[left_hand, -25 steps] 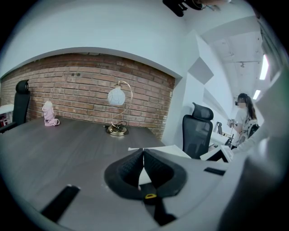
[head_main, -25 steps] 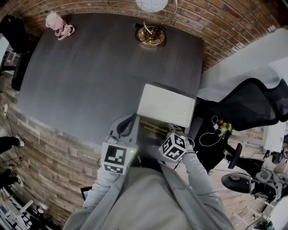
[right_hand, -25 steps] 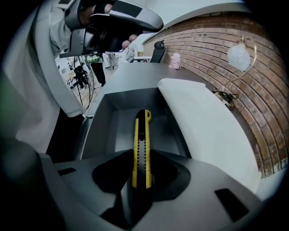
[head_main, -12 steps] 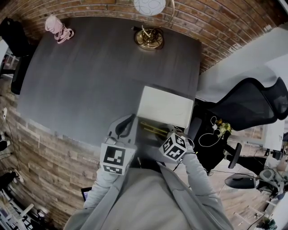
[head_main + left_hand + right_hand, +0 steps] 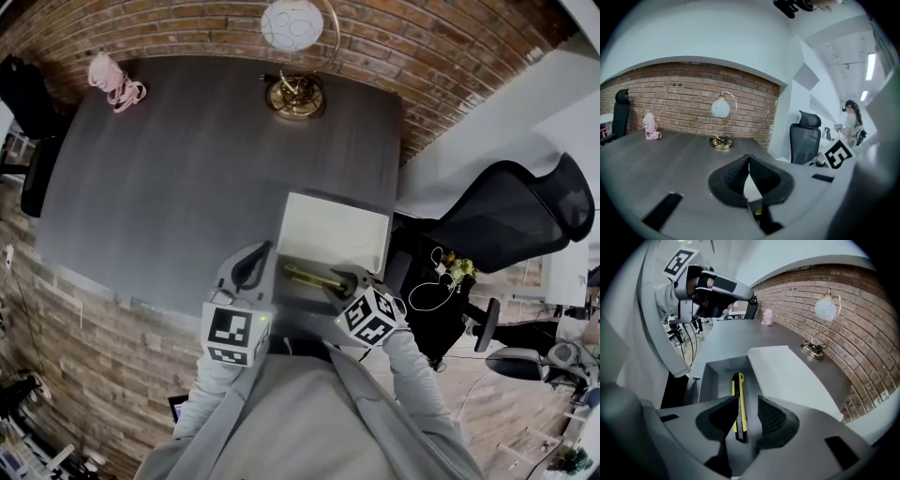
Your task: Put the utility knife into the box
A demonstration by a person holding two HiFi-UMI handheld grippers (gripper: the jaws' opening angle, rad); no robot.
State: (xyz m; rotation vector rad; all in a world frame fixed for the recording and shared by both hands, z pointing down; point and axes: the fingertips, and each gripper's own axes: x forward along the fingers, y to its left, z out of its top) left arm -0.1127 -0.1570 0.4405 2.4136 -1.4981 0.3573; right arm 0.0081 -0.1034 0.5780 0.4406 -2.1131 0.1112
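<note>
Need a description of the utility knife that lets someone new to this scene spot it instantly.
On the dark grey table, find the open pale box at the near edge. The utility knife lies lengthwise in its tray, just ahead of the right claw: the only slim yellow-and-black thing there.

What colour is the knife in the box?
Knife is yellow and black, clearest in right gripper view.

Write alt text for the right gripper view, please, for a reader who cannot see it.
A yellow-and-black utility knife lies in an open grey box, seen between the right gripper's parted jaws. The box's pale lid lies open at right on a dark table, with a globe lamp by a brick wall.
</note>
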